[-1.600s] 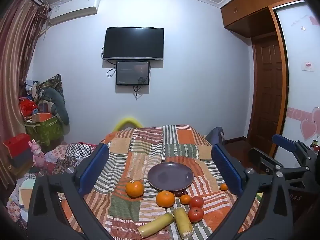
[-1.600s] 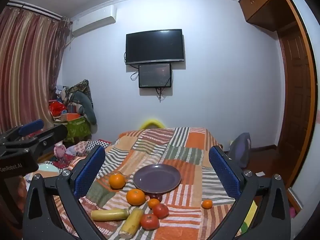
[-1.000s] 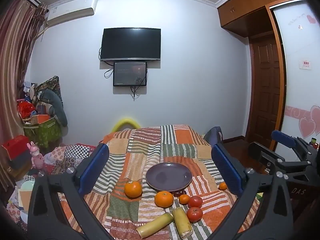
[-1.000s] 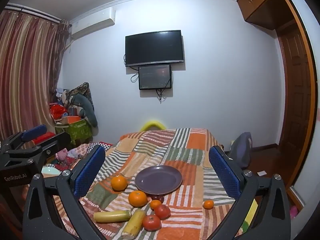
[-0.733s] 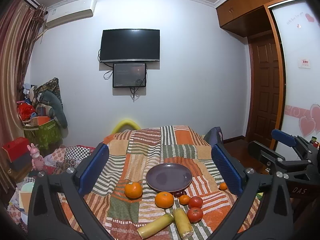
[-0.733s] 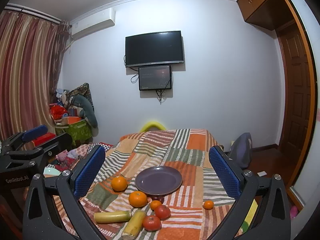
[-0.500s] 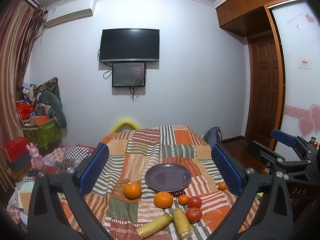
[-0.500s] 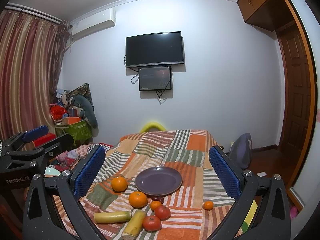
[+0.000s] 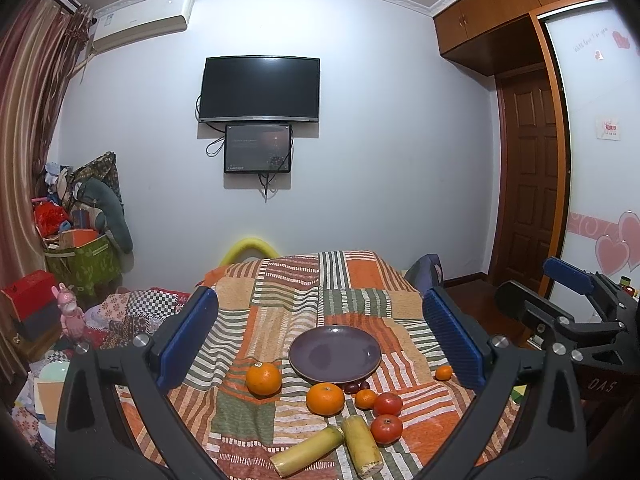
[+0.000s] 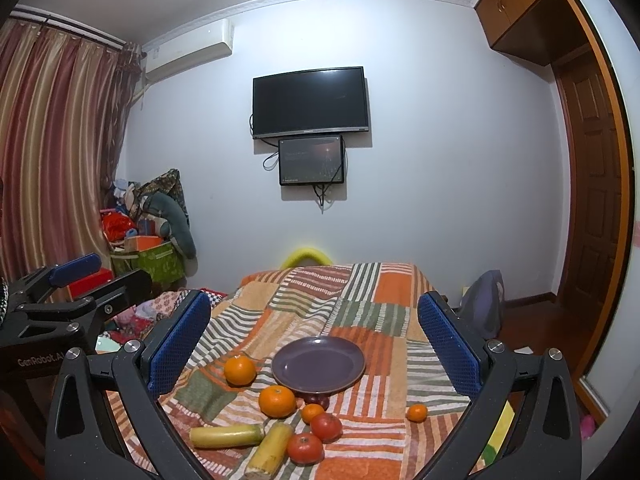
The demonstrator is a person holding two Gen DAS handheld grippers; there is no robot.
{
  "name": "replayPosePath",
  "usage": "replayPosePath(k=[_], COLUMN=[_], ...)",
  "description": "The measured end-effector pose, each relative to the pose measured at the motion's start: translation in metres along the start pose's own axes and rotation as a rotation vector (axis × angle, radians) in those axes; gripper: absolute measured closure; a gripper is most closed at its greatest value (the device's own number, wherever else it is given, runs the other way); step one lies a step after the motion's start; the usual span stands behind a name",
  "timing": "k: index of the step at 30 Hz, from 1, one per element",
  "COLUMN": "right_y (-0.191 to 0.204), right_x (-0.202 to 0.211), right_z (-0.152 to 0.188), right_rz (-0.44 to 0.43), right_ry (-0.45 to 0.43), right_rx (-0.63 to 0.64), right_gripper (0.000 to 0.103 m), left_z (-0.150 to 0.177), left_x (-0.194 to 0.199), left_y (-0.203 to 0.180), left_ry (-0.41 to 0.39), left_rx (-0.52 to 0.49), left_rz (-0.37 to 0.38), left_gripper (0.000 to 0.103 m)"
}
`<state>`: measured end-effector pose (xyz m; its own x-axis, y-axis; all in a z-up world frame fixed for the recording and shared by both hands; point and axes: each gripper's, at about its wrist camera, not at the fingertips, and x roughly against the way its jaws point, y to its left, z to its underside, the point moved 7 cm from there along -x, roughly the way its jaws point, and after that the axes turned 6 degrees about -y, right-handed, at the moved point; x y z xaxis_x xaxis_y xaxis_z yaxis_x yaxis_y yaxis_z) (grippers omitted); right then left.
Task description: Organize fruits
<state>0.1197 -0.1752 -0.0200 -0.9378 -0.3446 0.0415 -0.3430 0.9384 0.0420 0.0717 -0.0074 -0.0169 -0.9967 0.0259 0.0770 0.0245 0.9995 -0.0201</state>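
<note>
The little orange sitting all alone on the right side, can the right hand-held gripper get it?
Probably yes. The little orange lies by itself on the striped blanket, apart from the other fruit, and the right hand-held gripper hangs open above the bed with nothing between them. It would need to come down first.

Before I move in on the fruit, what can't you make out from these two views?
- Dark fruit by the purple plate: half hidden behind the plate rim and an orange in both views; kind and count unclear.
- Near edge of the bed: cut off by the frame and the fingers.
- Small orange fruit: too small to identify.
</note>
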Motion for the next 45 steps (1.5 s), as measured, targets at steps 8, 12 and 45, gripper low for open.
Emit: replayPosePath(k=[8, 12, 45], right_y=[0.001, 0.002, -0.002], right_x=[0.0, -0.001, -0.006], right_z=[0.0, -0.001, 0.009], right_rz=[-0.002, -0.002, -0.014], right_ry=[-0.001, -0.002, 0.012], right_rx=[-0.001, -0.001, -0.013], right_gripper=[0.0, 0.0, 0.0], left_z=[0.0, 0.0, 0.007], left_x=[0.001, 0.002, -0.004], left_y=[0.001, 0.001, 0.004], left_ry=[-0.002, -0.002, 0.032], left_rx=[0.005, 0.005, 0.021], left_rz=[0.002, 0.002, 0.028], left_gripper=[0.0, 0.0, 0.014])
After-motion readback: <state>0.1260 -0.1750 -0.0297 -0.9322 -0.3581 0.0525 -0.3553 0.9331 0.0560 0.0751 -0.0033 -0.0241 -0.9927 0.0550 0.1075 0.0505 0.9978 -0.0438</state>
